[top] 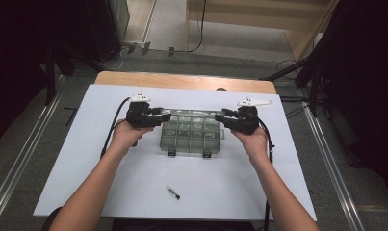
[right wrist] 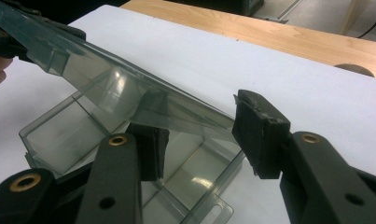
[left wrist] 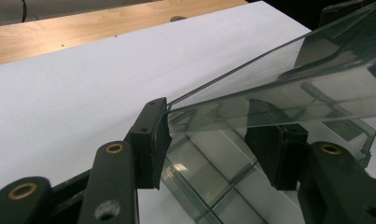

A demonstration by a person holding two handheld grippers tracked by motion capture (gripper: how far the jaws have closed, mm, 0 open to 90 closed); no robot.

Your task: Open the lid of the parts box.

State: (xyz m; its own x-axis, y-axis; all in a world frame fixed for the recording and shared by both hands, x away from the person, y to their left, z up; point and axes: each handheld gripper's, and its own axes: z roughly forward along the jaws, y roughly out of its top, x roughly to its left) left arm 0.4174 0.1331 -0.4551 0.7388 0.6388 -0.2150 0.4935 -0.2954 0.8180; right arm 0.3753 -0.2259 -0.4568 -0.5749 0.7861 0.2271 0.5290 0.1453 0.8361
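Observation:
A clear smoky plastic compartment box (top: 189, 139) lies mid-table, its lid (top: 189, 114) raised at a slant along the back. My left gripper (top: 166, 117) is at the lid's left end and my right gripper (top: 220, 115) at its right end. In the left gripper view the lid (left wrist: 293, 74) crosses over my open left gripper (left wrist: 213, 144); its corner touches one pad (left wrist: 150, 135), and the other pad shows through it. In the right gripper view the lid (right wrist: 106, 79) passes over one pad (right wrist: 150, 149) of my right gripper (right wrist: 204, 140) and ends beside the other; the box (right wrist: 59, 135) is open below.
The box rests on a white sheet (top: 134, 183) covering a wooden table (top: 182, 79). A small green pen-like item (top: 173, 192) lies near the front edge. Two dark latches (top: 171, 153) stick out from the box's near side. Cables trail on the floor beyond.

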